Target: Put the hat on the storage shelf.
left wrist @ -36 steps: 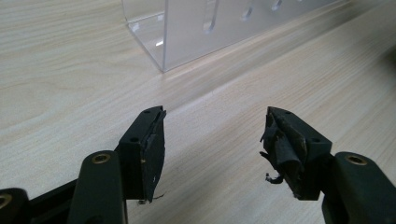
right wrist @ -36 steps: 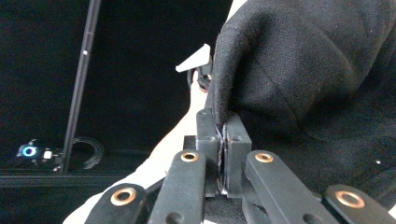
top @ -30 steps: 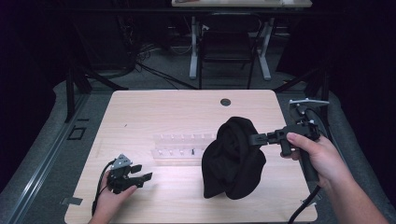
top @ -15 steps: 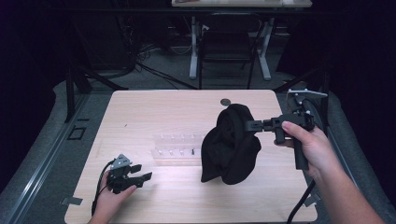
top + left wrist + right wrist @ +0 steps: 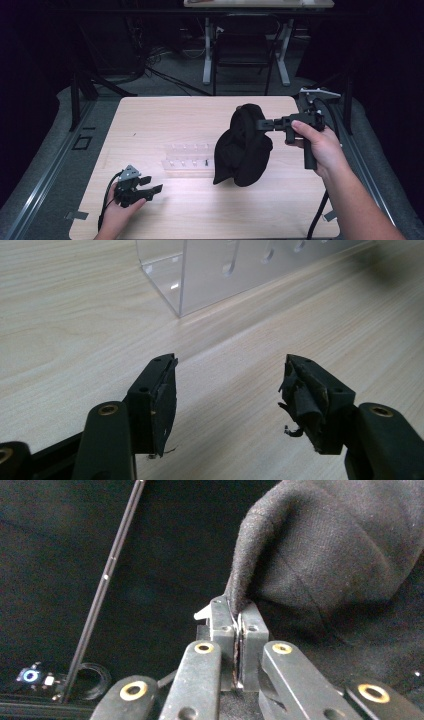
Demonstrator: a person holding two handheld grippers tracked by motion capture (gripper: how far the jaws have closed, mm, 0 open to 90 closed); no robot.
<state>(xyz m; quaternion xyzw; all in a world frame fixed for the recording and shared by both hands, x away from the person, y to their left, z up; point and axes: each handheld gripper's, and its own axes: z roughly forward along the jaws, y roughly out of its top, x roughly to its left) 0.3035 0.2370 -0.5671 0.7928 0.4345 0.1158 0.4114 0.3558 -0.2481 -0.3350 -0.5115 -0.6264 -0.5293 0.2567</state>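
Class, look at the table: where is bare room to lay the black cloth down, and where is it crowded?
Free: the far strip behind the clear rack, and the near edge between the left tongs and the right forearm. Crowded: the middle, where the black cloth hangs from the right tongs beside the rack.

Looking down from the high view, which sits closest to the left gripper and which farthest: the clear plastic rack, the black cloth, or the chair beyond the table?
From the left gripper:
1. Clear plastic rack, just ahead on the table.
2. Black cloth, hanging to the right, pinched by the right gripper.
3. Chair, on the floor beyond the table's far edge.
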